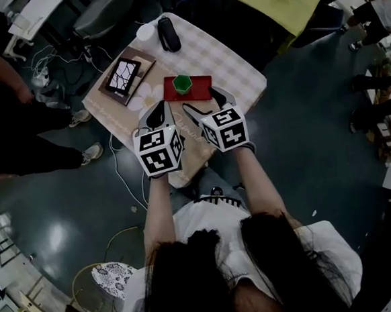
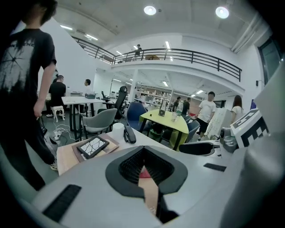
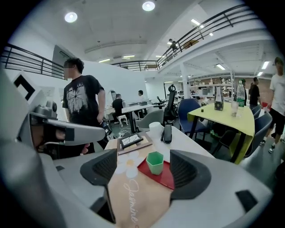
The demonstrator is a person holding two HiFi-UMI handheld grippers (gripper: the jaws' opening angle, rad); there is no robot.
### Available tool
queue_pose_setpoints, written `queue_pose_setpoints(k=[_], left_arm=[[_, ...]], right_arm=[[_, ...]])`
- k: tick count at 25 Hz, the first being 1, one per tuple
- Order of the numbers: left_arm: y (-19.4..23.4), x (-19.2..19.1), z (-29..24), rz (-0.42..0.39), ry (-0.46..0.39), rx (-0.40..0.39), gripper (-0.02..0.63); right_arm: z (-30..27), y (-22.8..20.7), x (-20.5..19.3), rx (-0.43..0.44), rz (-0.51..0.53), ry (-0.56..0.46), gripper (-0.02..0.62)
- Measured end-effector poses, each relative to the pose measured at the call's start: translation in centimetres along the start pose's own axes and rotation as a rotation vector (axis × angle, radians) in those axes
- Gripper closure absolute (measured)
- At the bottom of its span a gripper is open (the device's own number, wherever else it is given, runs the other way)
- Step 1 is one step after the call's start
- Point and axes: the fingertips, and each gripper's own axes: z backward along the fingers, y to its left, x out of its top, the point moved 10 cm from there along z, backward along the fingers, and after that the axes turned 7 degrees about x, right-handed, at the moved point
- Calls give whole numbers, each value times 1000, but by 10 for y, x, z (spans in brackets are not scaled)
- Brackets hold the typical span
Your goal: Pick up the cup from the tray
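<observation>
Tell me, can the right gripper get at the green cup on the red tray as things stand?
Probably yes. The right gripper has its jaws apart and empty, and the cup stands upright on the tray straight ahead of them, with only tablecloth between.

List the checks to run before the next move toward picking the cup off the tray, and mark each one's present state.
1. Cup upright on tray: ok.
2. Right tongs open: ok, jaws apart.
3. Cup in line with right tongs: ok.
4. Jaws around cup: not ok, cup stands beyond them.
5. Left tongs out of the way: ok, shut, empty.
</observation>
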Motion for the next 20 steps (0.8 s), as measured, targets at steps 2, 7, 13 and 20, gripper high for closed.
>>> queue_pose_setpoints(k=[2,7,13,20], left_arm=[[-2,1,-8,-5,8,14,601],[-2,5,-25,-6,18,27,601],[4,15,-49,-14,10,16,601],[15,21,-77,-43,60,-15,601]], right_arm=[[-10,-8,0,9,8,20,239],[-35,-19,-1,39,31,69,238],[-66,-33,-1,27,30,107,232],[-114,-38,-10,6,-8,196,229]])
